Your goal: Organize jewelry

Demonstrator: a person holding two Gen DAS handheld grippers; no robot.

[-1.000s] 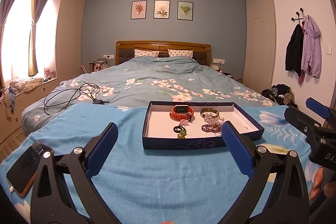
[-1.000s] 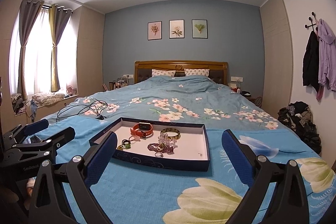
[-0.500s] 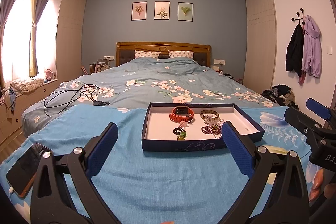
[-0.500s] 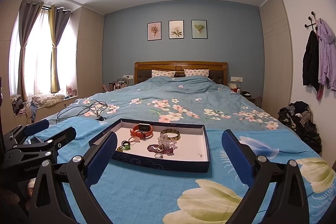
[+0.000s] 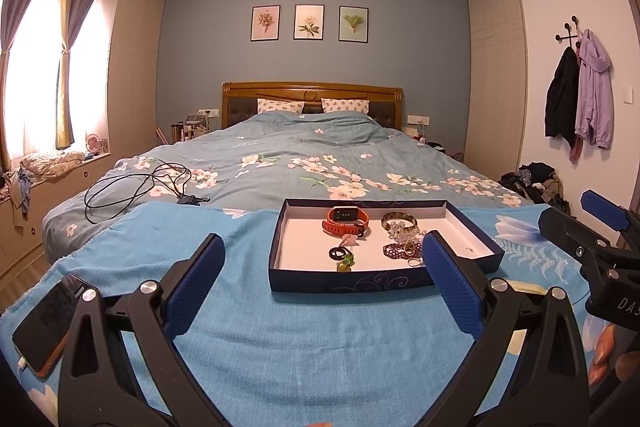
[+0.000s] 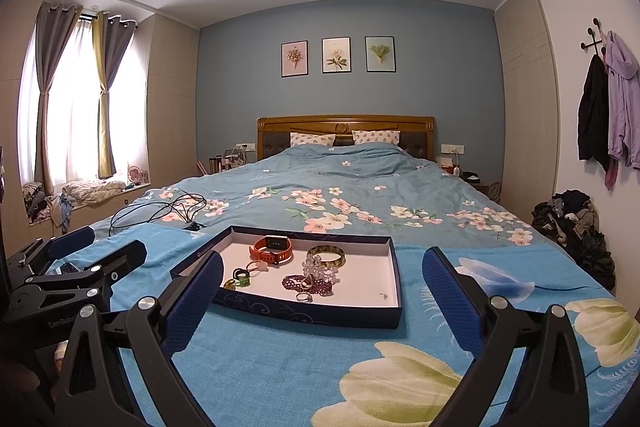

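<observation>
A shallow navy tray [image 5: 352,283] with a white floor lies on a blue blanket on the bed; it also shows in the right wrist view [image 6: 308,315]. In it lie an orange smartwatch [image 5: 346,221] [image 6: 273,249], a gold bangle [image 5: 399,219] [image 6: 326,254], a clear bead bracelet [image 6: 318,269], a purple bead bracelet [image 6: 306,283], dark rings [image 5: 337,252] [image 6: 241,275] and a small silver ring [image 6: 304,297]. My left gripper [image 5: 323,283] is open and empty, short of the tray. My right gripper [image 6: 322,291] is open and empty, also short of it.
A phone [image 5: 48,321] lies on the blanket's left edge. A black cable [image 5: 136,187] is coiled on the floral duvet behind the tray. Each gripper shows at the other's side [image 5: 592,247] [image 6: 72,275]. Clothes are piled on the floor at right [image 6: 576,227].
Both views have shifted slightly; the tray sits marginally closer and lower in frame. Both grippers stay open and empty. Nothing in the tray has moved.
</observation>
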